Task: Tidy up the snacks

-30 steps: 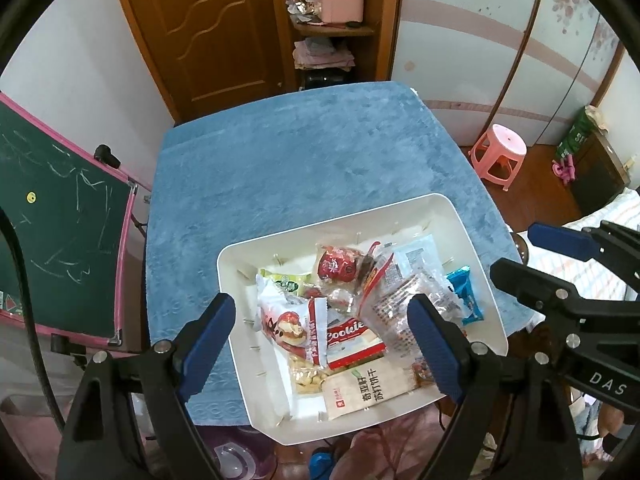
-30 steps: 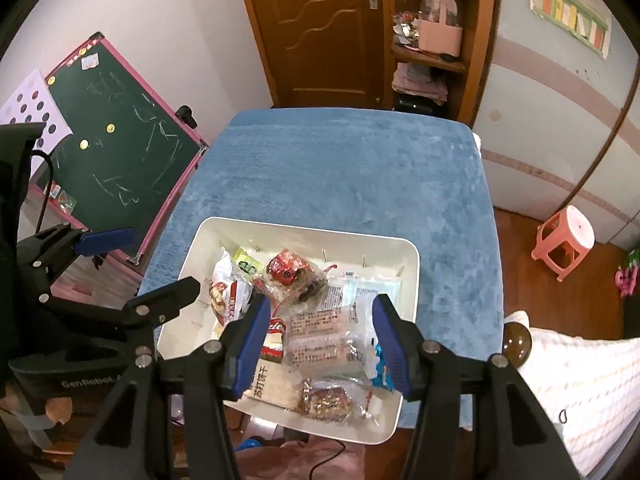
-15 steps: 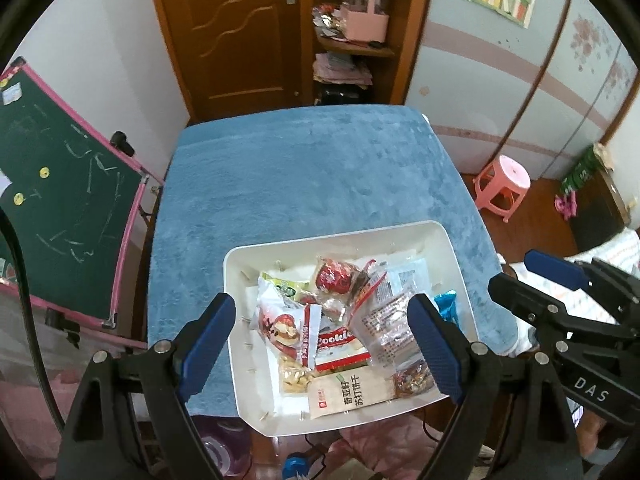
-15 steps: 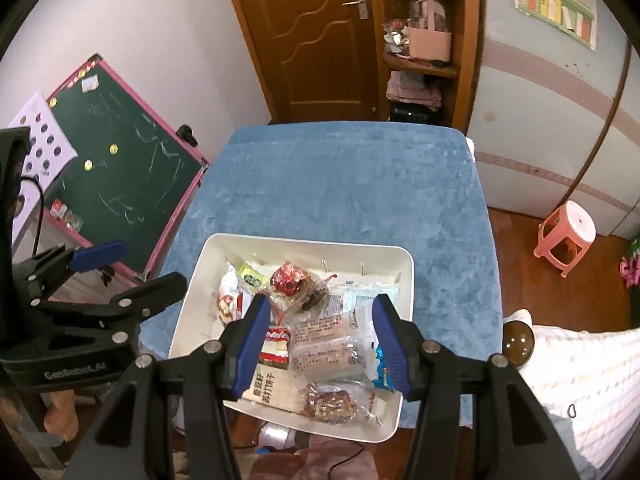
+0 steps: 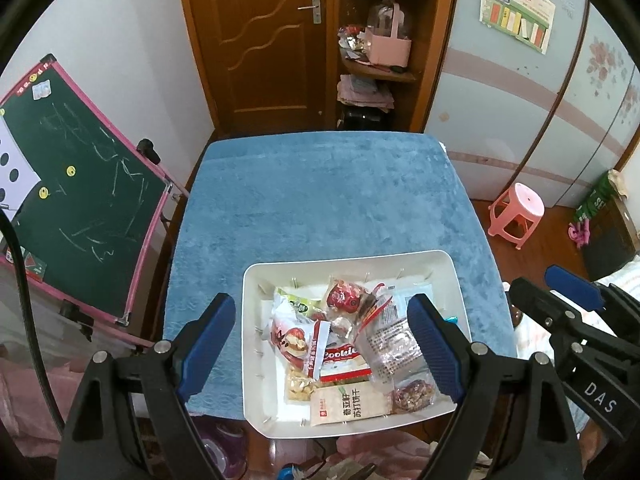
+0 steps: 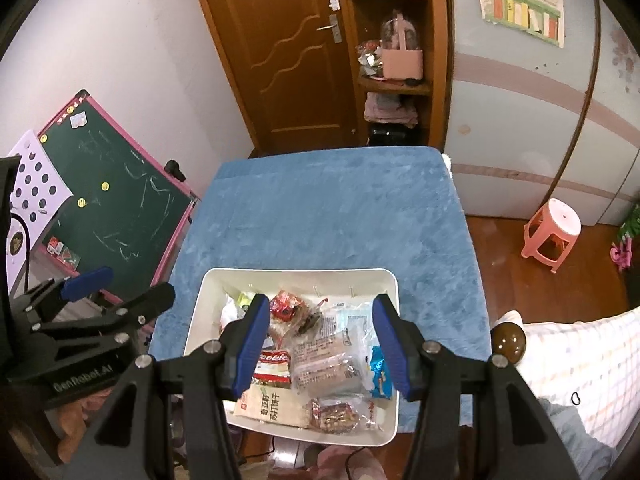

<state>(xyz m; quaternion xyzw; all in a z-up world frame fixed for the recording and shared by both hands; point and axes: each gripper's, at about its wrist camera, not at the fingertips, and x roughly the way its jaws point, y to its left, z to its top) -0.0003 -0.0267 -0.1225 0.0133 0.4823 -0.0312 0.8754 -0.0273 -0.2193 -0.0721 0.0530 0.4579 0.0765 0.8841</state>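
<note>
Both grippers have risen, so more room shows. Left gripper (image 5: 320, 344) stands wide and empty; right gripper (image 6: 320, 344) narrower, also empty, above the white bin (image 5: 256, 360) of snacks (image 5: 344, 344). That bin overhangs the blue table (image 5: 320, 200) edge; a careless push could tip it. Chalkboard (image 5: 72, 184) left, pink stool (image 5: 518, 212) right.

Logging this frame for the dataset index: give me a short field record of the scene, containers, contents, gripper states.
surface: table with blue cloth
container: white bin at the near table edge
contents: mixed snack packets, including a red Cookie pack and a beige cracker pack
left gripper: open, empty, above the bin
right gripper: open, narrower gap, empty, above the bin
background: chalkboard, pink stool
</note>
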